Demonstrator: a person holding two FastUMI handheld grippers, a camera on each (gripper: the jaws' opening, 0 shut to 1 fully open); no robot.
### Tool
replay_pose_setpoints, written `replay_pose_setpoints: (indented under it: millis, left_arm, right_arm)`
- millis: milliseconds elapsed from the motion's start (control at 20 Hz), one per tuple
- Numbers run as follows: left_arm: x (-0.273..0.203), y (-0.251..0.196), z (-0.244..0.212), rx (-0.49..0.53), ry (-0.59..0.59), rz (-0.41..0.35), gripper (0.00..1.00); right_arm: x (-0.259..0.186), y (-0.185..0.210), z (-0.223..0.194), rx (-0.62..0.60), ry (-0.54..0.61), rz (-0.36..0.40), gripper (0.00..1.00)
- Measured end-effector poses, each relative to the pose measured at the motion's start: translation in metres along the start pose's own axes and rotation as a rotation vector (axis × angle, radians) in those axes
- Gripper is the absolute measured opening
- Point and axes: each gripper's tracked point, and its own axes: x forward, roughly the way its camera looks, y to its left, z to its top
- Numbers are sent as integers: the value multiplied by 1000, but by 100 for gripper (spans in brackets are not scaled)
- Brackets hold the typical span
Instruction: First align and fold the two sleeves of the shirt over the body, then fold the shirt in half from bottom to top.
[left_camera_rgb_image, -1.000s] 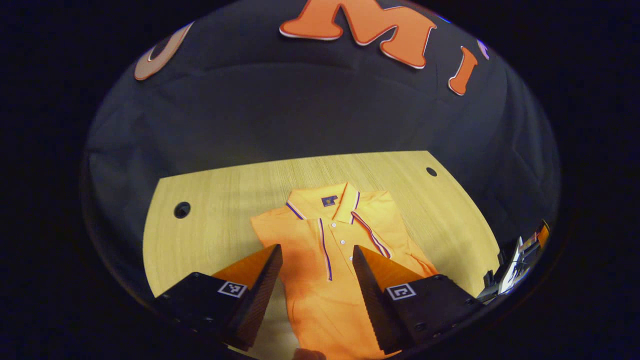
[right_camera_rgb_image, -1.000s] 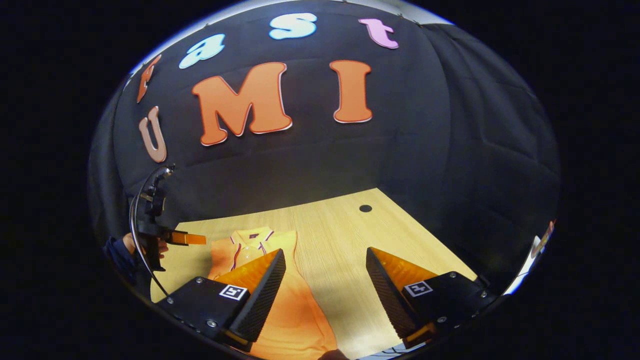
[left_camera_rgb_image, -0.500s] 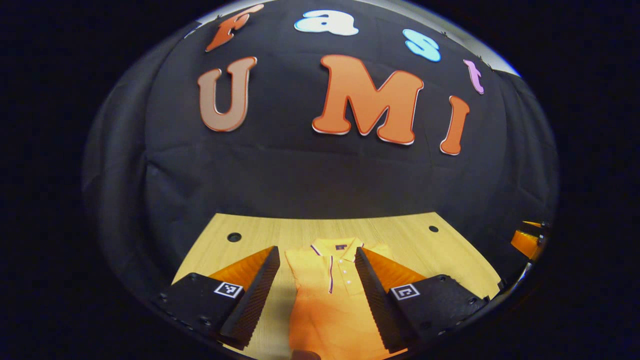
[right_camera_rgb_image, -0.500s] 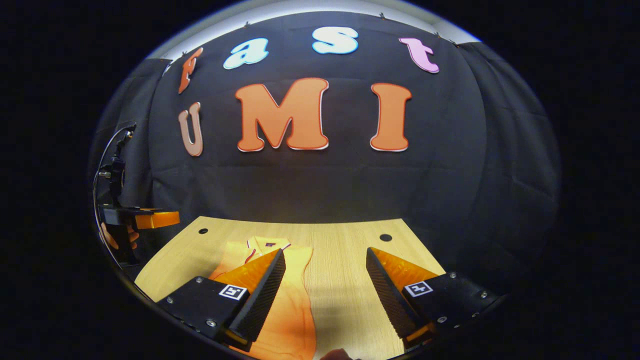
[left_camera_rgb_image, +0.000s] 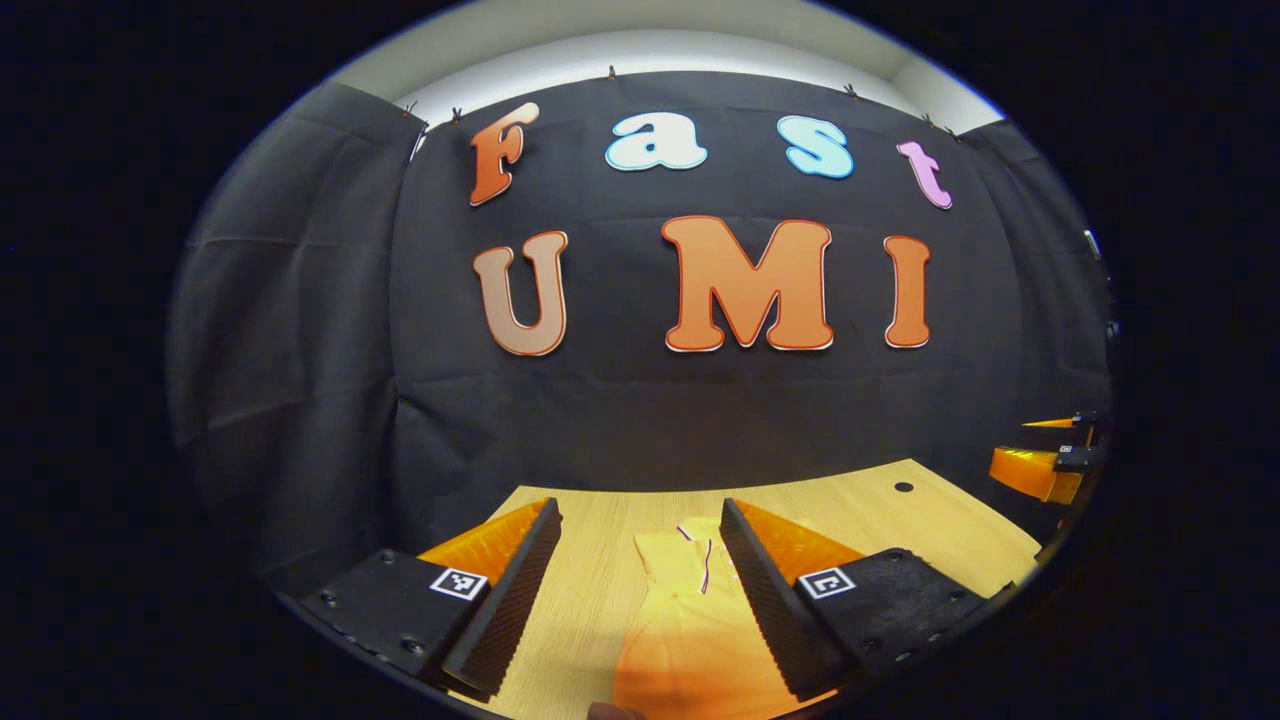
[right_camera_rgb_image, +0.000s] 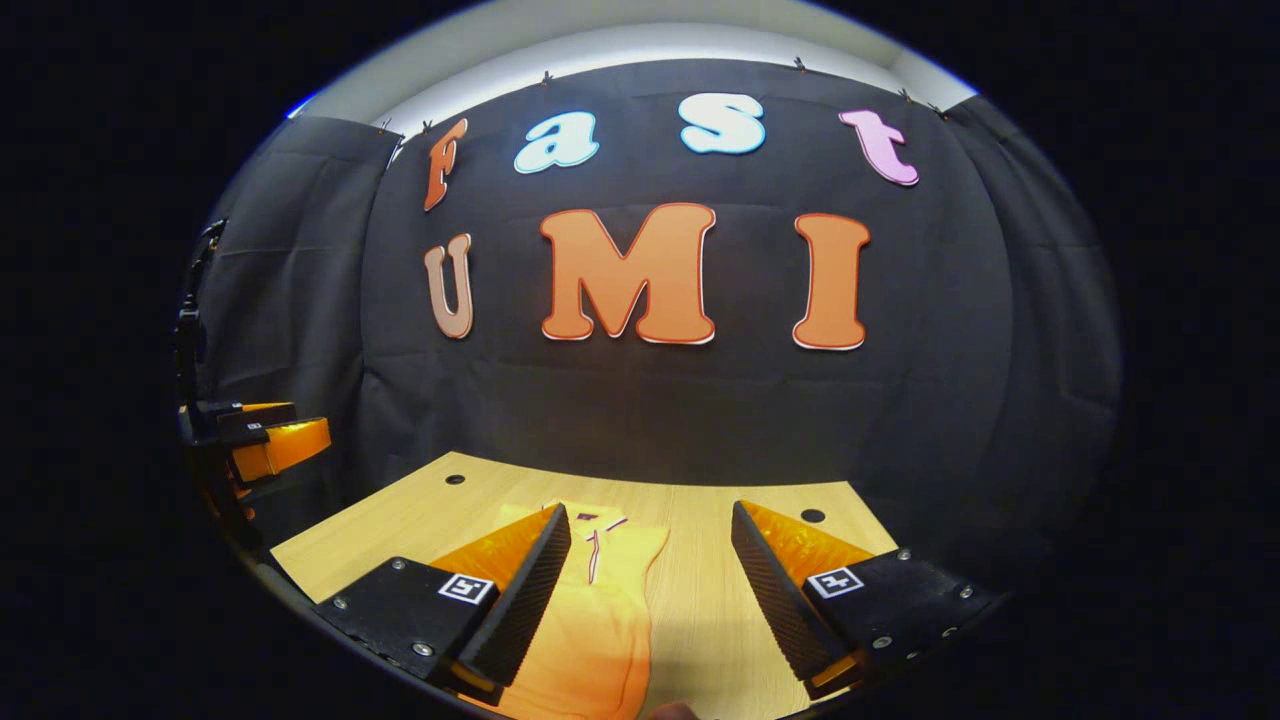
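An orange polo shirt (left_camera_rgb_image: 690, 620) with a striped collar lies flat on the wooden table (left_camera_rgb_image: 590, 600), its sleeves folded over the body. My left gripper (left_camera_rgb_image: 637, 590) hangs open above the near part of the shirt, with nothing between its fingers. In the right gripper view the shirt (right_camera_rgb_image: 595, 620) sits low and left. My right gripper (right_camera_rgb_image: 650, 590) is open too, over the shirt's right edge and bare table (right_camera_rgb_image: 700, 620). The other gripper (right_camera_rgb_image: 265, 440) shows far left in the right gripper view, and the right one (left_camera_rgb_image: 1040, 465) far right in the left gripper view.
The table has small round holes near its far corners (left_camera_rgb_image: 903, 487) (right_camera_rgb_image: 455, 479) (right_camera_rgb_image: 812, 516). Black cloth walls close the booth behind and beside the table. Bare wood lies on both sides of the shirt.
Both grippers have tilted up and drawn back from the shirt. The shirt has dropped lower and looks smaller in both views, and more of the wall shows. Both stay open.
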Motion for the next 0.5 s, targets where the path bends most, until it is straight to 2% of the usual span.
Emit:
replay_pose_setpoints:
  millis: [100, 200, 500]
  left_arm:
    - [-9, 5, -19, 14, 45, 21, 99]
    - [-15, -2, -51, 19, 131, 8, 99]
    - [-31, 0, -160, -19, 421, -21, 100]
  right_arm:
    - [-5, -2, -15, -18, 37, -2, 98]
    - [-12, -1, -42, -15, 98, 12, 98]
    - [-32, 2, -148, 47, 406, 76, 98]
